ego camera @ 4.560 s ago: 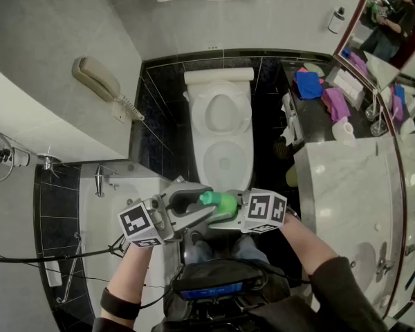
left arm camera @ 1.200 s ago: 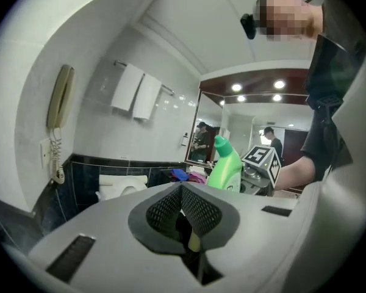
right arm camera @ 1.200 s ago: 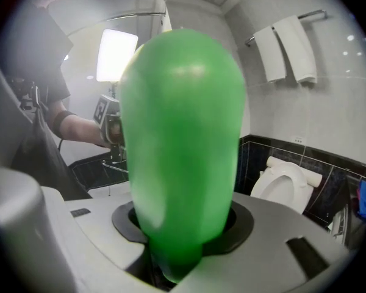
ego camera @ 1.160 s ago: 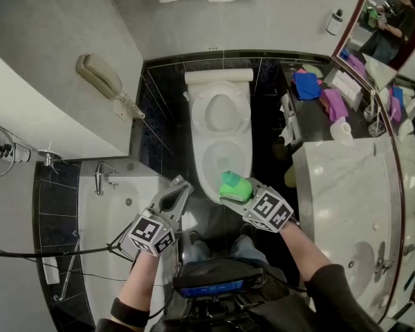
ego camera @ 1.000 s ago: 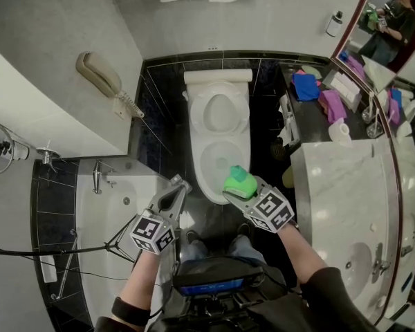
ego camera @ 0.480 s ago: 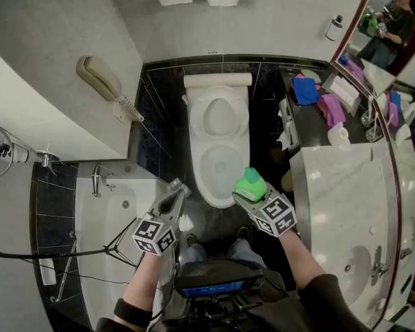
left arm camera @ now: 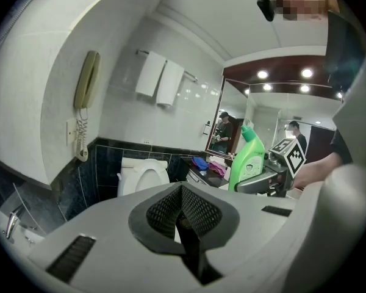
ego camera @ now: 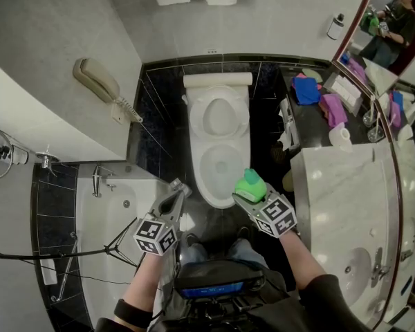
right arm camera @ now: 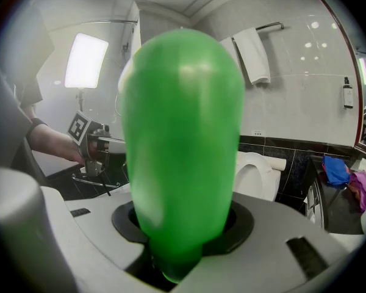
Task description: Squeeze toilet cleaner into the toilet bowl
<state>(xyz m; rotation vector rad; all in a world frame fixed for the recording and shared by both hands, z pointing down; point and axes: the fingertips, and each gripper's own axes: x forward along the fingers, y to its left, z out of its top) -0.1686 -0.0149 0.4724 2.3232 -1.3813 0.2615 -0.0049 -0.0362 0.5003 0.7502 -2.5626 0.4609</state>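
Our right tongs (ego camera: 252,194) clench the green toilet cleaner bottle (ego camera: 250,181), held upright just beside the front right edge of the toilet bowl (ego camera: 202,166). Our left tongs (ego camera: 176,186) are pressed together on nothing, off the bowl's left front.

Green bottle (ego camera: 250,183) stands upright, gripped low on its body by the right gripper (ego camera: 247,194), just beside the front right rim of the white bowl (ego camera: 221,166), whose seat is raised
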